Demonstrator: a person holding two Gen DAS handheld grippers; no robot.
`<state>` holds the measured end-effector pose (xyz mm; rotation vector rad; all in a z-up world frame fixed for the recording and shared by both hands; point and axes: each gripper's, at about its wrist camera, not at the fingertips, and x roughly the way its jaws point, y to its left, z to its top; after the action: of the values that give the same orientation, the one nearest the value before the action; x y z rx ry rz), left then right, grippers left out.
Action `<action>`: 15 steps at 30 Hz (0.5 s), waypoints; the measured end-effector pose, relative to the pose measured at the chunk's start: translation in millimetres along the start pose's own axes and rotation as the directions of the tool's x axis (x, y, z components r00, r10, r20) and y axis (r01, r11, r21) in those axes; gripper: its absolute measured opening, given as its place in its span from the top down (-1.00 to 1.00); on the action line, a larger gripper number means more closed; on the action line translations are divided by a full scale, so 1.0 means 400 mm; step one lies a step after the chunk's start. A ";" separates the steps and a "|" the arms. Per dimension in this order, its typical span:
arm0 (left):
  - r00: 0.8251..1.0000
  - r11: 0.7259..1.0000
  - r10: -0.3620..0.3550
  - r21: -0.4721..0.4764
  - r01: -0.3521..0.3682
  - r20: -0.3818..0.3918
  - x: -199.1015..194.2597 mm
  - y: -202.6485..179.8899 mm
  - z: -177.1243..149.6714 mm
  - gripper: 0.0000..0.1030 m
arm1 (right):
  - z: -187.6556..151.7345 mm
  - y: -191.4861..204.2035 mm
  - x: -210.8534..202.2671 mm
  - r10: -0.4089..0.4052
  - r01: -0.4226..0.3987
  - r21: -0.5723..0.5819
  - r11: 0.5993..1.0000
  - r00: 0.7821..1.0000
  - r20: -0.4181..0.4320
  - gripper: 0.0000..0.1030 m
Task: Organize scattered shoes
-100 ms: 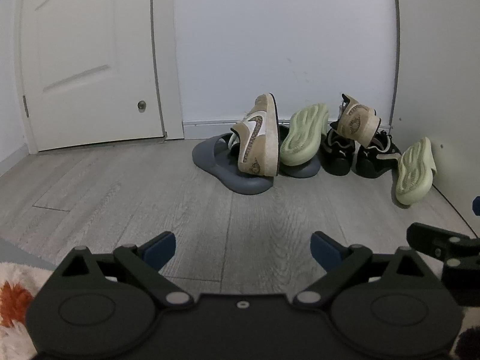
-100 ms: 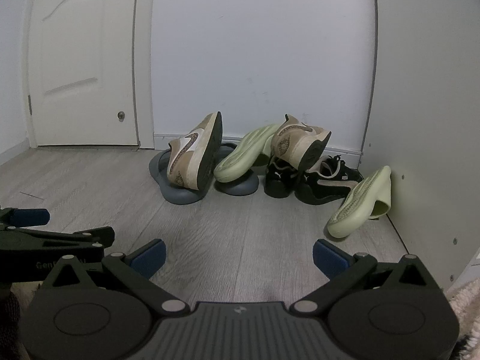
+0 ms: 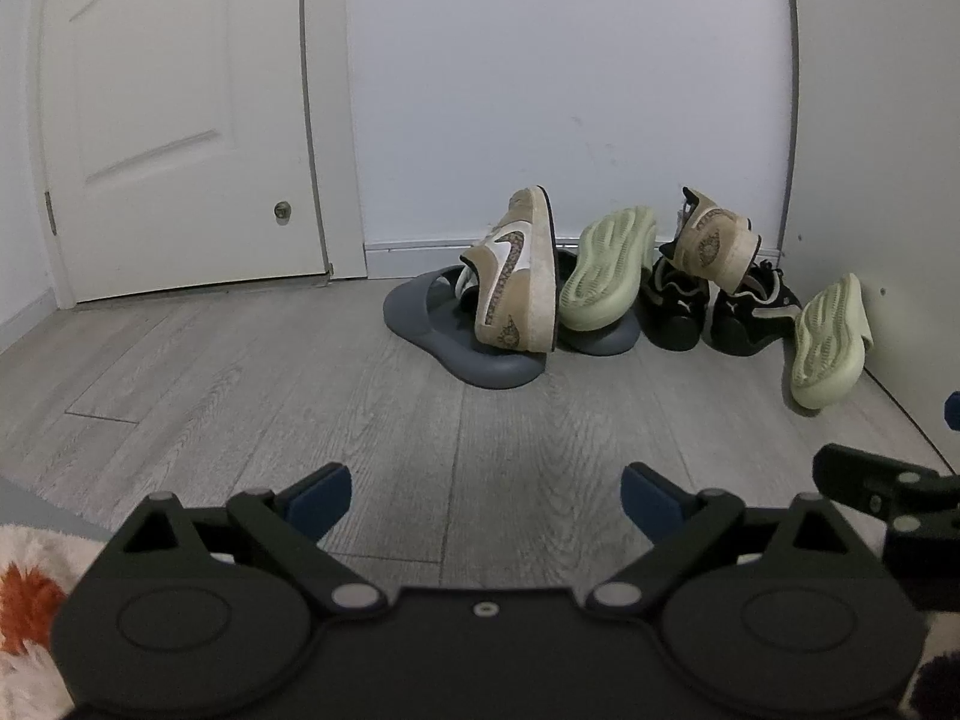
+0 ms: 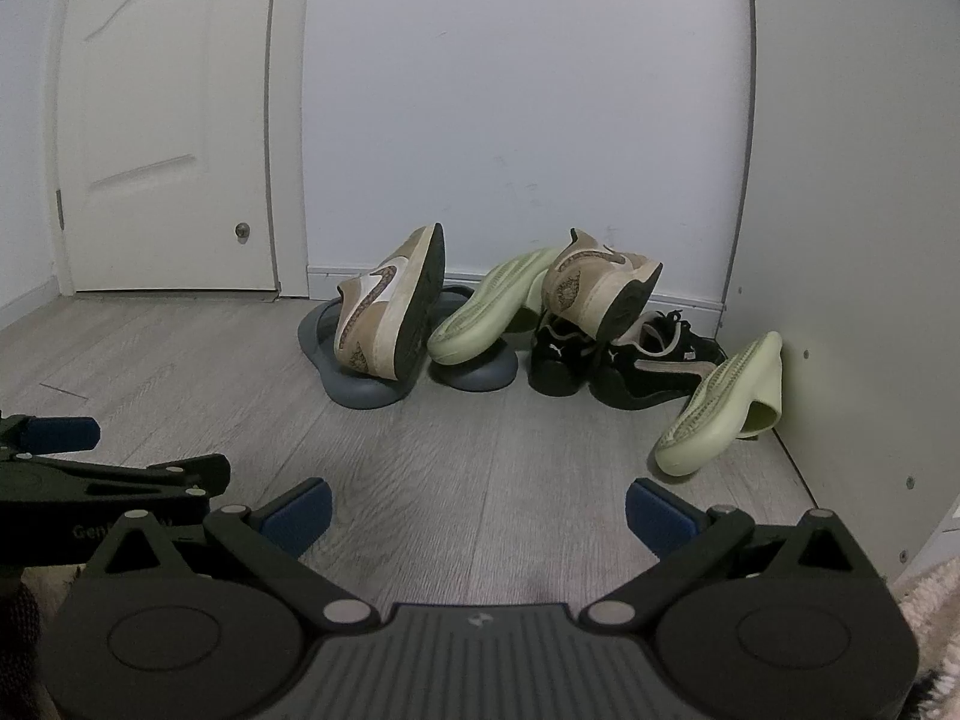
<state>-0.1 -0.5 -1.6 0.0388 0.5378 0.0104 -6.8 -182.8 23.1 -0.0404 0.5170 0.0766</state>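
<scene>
The left gripper (image 3: 485, 489) is wide open with nothing between its blue pads, and the right gripper (image 4: 478, 513) is wide open and empty too. Both hang low over the gray floor (image 3: 252, 372), side by side, well back from the shoes. Compared with the pictures from a moment before, nothing has changed: the grippers sit in the same spots and every shoe lies just as it did. That probably means the tidying has not really begun, and the person is looking over the pile first. The shoes are bunched by the white wall (image 3: 540, 90), near the corner. A tan sneaker (image 3: 516, 276) stands up on its side on top of a gray slide (image 3: 456, 342). A pale green slide (image 3: 606, 270) leans next to it, its sole facing us, over a second gray slide (image 3: 606, 339). The other tan sneaker (image 3: 714, 240) is perched on two black sneakers (image 3: 678, 312), tipped up. Another green slide (image 3: 831, 342) leans against the side wall, a little apart from the rest. None of the pairs sit together flat on the floor, so all the work is still left. A good first step could be lifting a tan sneaker off the top, since the shoes below are stuck under it. It may tip over when touched.
</scene>
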 end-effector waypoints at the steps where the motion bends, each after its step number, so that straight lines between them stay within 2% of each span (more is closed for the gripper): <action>1: 1.000 1.000 0.000 0.001 0.000 0.000 0.001 0.000 -0.001 -0.90 | -0.001 0.000 0.000 0.000 0.000 0.000 1.000 1.000 0.000 -1.00; 15: 1.000 1.000 0.006 0.008 -0.006 -0.002 0.000 -0.018 0.001 -0.90 | -0.004 -0.002 0.013 0.002 -0.002 -0.005 1.000 1.000 -0.002 -1.00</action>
<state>0.2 -7.9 -1.4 0.0483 0.5400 0.0138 -3.1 -183.2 19.0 -0.0444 0.5190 0.0800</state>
